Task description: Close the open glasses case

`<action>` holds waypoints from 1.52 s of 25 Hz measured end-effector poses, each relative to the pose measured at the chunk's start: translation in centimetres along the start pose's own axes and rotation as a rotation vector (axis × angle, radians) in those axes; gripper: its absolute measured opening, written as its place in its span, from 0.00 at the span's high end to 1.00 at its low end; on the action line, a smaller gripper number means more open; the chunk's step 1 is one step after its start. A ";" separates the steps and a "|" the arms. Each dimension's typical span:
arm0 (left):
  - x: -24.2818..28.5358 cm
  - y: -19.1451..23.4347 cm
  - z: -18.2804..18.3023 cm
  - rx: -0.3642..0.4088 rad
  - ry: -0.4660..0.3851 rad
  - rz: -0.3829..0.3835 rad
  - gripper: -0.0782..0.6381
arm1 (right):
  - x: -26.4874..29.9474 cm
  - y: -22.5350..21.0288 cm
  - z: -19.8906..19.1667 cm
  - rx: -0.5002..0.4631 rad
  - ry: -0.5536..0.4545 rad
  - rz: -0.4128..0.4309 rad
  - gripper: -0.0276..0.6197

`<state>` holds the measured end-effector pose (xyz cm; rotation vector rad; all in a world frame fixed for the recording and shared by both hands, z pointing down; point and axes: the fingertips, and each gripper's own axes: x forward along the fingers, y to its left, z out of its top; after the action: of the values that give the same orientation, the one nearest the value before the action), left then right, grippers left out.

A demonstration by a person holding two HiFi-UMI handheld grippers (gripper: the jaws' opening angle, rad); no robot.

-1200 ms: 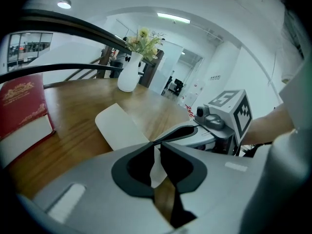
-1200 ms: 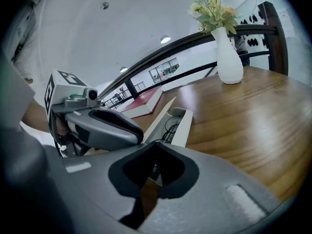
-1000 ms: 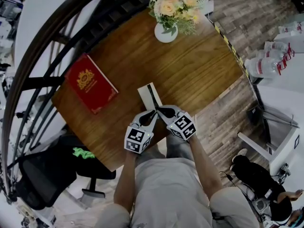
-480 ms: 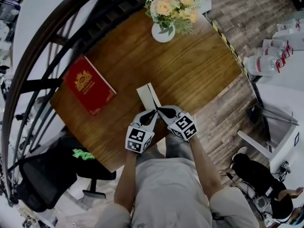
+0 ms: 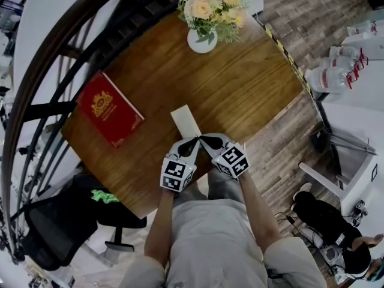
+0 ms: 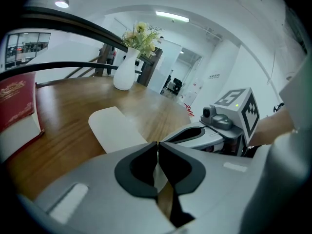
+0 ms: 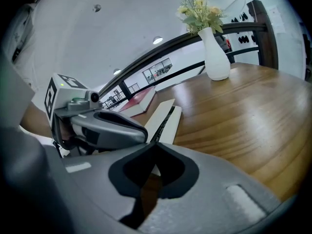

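Note:
The cream glasses case [image 5: 186, 120] lies flat on the wooden table [image 5: 252, 83], its lid down in the head view. The right gripper view still shows a thin dark slit along the case's [image 7: 163, 118] side. Both grippers sit at its near end, tips side by side. My left gripper [image 5: 195, 140] is closing, its tips [image 6: 157, 143] meet with nothing seen between them, and the case [image 6: 117, 128] lies just beyond. My right gripper [image 5: 203, 139] is shut too, its tips [image 7: 155, 143] touching in front of the case's near end, which they hide.
A red book [image 5: 110, 108] lies at the table's left. A white vase of flowers [image 5: 203, 38] stands at the far edge. A dark curved railing [image 5: 54, 53] runs along the left, with a black chair [image 5: 54, 221] below. Water bottles [image 5: 336, 77] stand off to the right.
The dark gap along the case has vanished in the head view: its lid has come down. Both grippers stayed at the near end.

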<state>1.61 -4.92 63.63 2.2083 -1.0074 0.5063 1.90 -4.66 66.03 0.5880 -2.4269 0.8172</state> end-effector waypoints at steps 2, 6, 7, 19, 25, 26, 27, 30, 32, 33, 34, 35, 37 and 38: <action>0.2 0.0 0.0 -0.003 0.001 -0.002 0.86 | -0.1 -0.1 0.0 0.002 0.000 -0.004 0.95; 0.4 0.0 -0.1 0.000 0.007 -0.005 0.87 | -0.3 -0.1 -0.1 0.001 0.001 -0.008 0.95; 0.5 0.0 -0.1 0.000 0.006 -0.004 0.87 | -0.3 -0.1 -0.1 0.001 0.001 -0.009 0.95; 0.8 0.4 -0.4 -0.013 0.017 0.010 0.87 | -0.3 0.2 -0.5 -0.013 0.014 -0.007 0.95; 0.7 0.5 -0.4 -0.015 0.014 0.013 0.87 | -0.2 0.2 -0.4 -0.014 0.012 -0.008 0.95; 0.8 0.5 -0.4 -0.014 0.013 0.013 0.87 | -0.2 0.2 -0.4 -0.015 0.012 -0.009 0.95; 0.8 0.5 -0.4 -0.013 0.014 0.013 0.87 | -0.2 0.2 -0.4 -0.015 0.012 -0.009 0.95; 0.9 0.6 -0.4 -0.014 0.014 0.012 0.87 | -0.1 0.1 -0.5 -0.015 0.013 -0.011 0.95; 0.8 0.6 -0.3 -0.014 0.010 0.011 0.87 | -0.2 0.0 -0.4 -0.016 0.013 -0.016 0.95; 0.8 0.6 -0.2 -0.011 0.003 0.012 0.87 | -0.3 0.0 -0.4 -0.018 0.010 -0.022 0.95; 0.6 0.6 0.1 -0.005 -0.010 0.015 0.87 | -0.4 0.0 -0.2 -0.022 0.005 -0.031 0.95; 0.3 0.7 0.5 0.004 -0.027 0.021 0.87 | -0.7 0.0 0.1 -0.027 -0.004 -0.042 0.95; -0.4 0.7 1.4 0.029 -0.062 0.034 0.87 | -1.5 0.1 1.0 -0.042 -0.033 -0.069 0.95; -0.8 0.8 1.8 0.042 -0.077 0.041 0.87 | -2.0 0.1 1.7 -0.052 -0.051 -0.082 0.95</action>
<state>0.66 -6.12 62.19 2.2634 -1.0932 0.4678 2.87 -5.16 63.63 0.6918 -2.4445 0.7118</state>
